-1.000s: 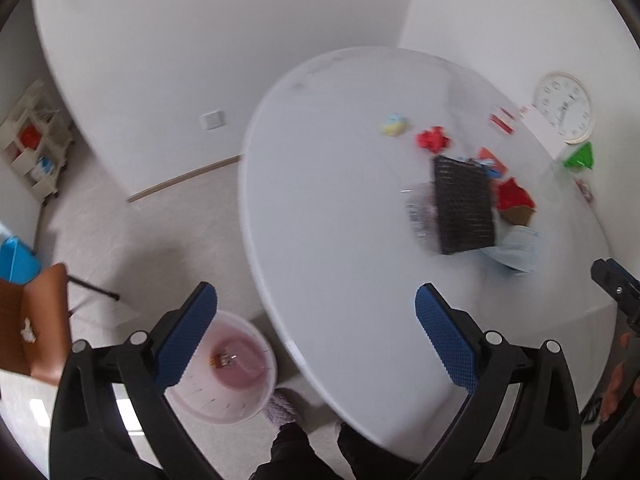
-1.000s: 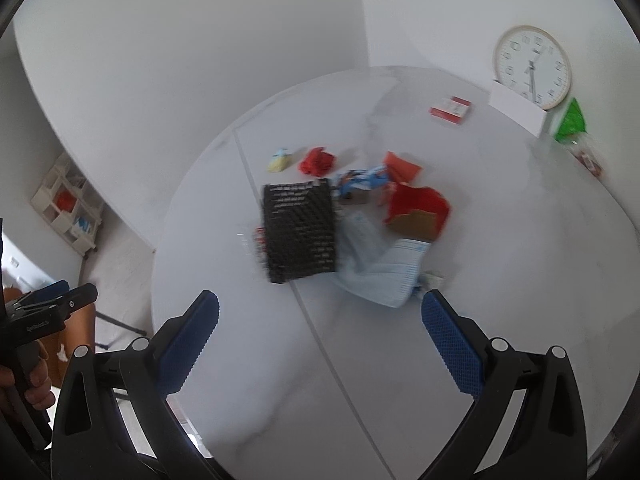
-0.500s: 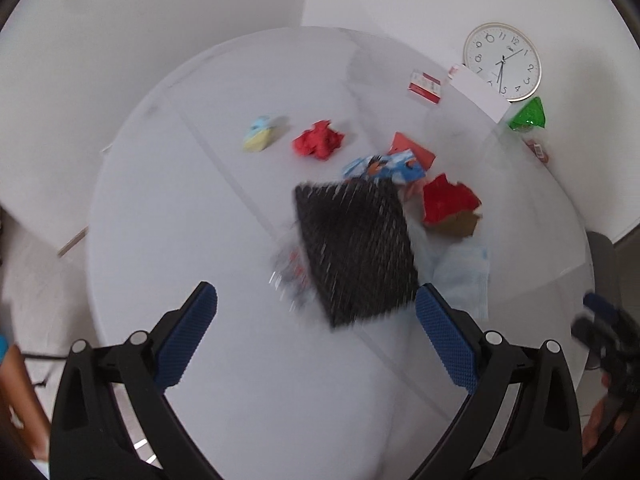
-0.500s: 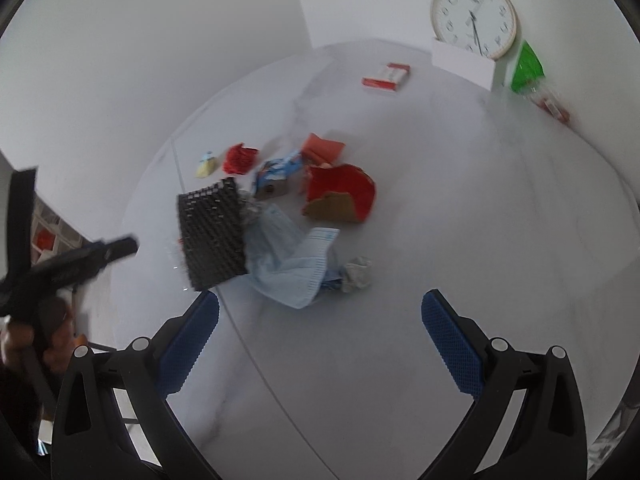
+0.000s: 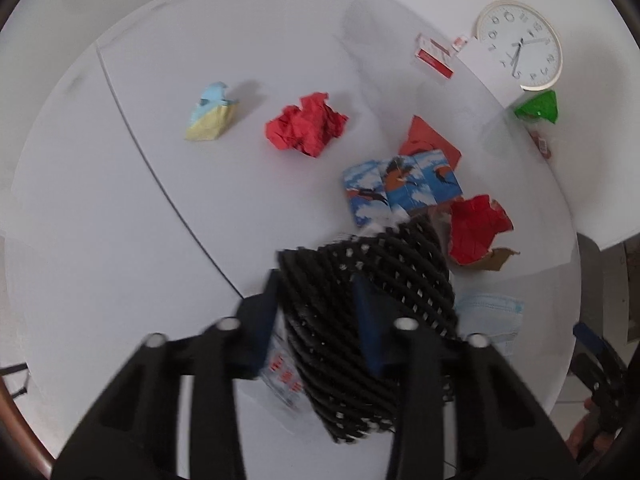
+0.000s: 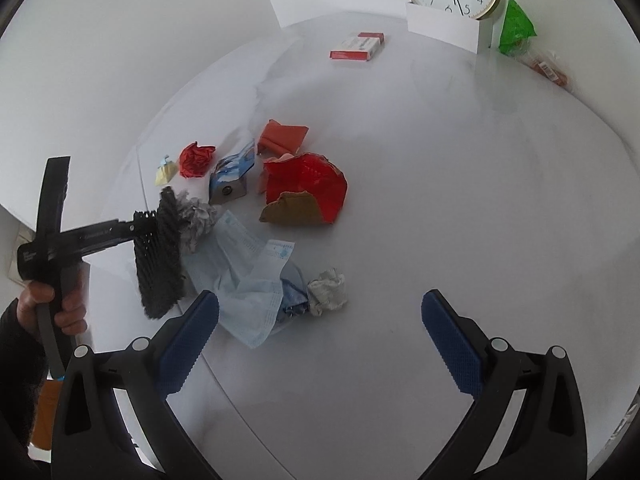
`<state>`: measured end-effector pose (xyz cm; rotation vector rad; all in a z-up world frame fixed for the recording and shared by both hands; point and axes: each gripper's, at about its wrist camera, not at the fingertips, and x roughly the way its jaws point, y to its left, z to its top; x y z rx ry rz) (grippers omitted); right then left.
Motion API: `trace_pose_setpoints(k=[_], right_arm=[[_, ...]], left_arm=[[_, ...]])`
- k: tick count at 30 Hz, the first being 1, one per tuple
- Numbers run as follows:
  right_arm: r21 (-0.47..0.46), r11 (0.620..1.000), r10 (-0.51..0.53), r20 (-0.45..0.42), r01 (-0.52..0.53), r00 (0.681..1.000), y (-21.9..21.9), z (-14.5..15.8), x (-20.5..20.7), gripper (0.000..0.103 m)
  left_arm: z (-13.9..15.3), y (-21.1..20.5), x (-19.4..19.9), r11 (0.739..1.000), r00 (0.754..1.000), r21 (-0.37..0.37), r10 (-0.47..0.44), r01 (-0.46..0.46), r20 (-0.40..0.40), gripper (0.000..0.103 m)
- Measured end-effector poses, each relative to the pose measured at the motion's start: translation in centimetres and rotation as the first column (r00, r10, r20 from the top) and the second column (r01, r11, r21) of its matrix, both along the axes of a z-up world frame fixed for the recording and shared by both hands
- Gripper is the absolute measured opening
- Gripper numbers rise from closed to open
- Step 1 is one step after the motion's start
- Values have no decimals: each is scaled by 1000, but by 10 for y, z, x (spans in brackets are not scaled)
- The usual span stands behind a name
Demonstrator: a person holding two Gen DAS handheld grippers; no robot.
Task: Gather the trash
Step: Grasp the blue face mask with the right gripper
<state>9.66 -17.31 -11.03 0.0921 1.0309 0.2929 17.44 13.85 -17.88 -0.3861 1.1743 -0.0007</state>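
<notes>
Pinching black foam mesh sleeve [image 5: 372,320], left gripper [image 5: 316,316] closed on near edge, lifted above white round table [image 5: 140,200]. Item: light, soft, springy; squeeze mid-edge firmly. Your right gripper [image 6: 320,344] gapes wide, empty, near blue face mask [image 6: 248,276].

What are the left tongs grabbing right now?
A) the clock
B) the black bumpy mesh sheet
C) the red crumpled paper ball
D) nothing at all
B: the left tongs are closed on the black mesh sheet, lifting it off the table, while the right tongs are open.
</notes>
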Motion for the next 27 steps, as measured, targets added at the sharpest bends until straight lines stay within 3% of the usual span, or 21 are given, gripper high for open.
trace_pose_setpoints(k=[2, 9, 14, 18, 21, 23, 25, 27], right_arm=[[5, 1000, 2, -2, -2, 1000, 2, -2, 3, 101], [48, 997, 55, -12, -54, 998, 10, -10, 11, 100], [121, 988, 102, -68, -93, 992, 20, -29, 23, 78], [82, 991, 114, -66, -108, 991, 33, -41, 37, 68], [103, 990, 106, -104, -95, 989, 34, -52, 53, 48], [134, 987, 113, -139, -94, 984, 34, -59, 60, 25], [179, 979, 126, -167, -95, 978, 33, -62, 62, 8], [230, 968, 139, -160, -100, 977, 31, -56, 60, 4]], left_arm=[[1, -4, 1, 1000, 1000, 10, -20, 20, -1, 16], [34, -10, -10, 1000, 997, -30, 10, -7, 83, 14], [73, -8, -29, 998, 986, -57, 31, -22, 167, 14], [100, -8, -53, 999, 977, -45, 36, -27, 212, 14], [112, -7, -76, 999, 972, -28, 51, -46, 228, 14], [116, -5, -89, 998, 972, -22, 66, -62, 227, 14], [117, -3, -106, 995, 971, -9, 96, -96, 220, 14], [116, 1, -120, 992, 970, -1, 120, -123, 212, 14]])
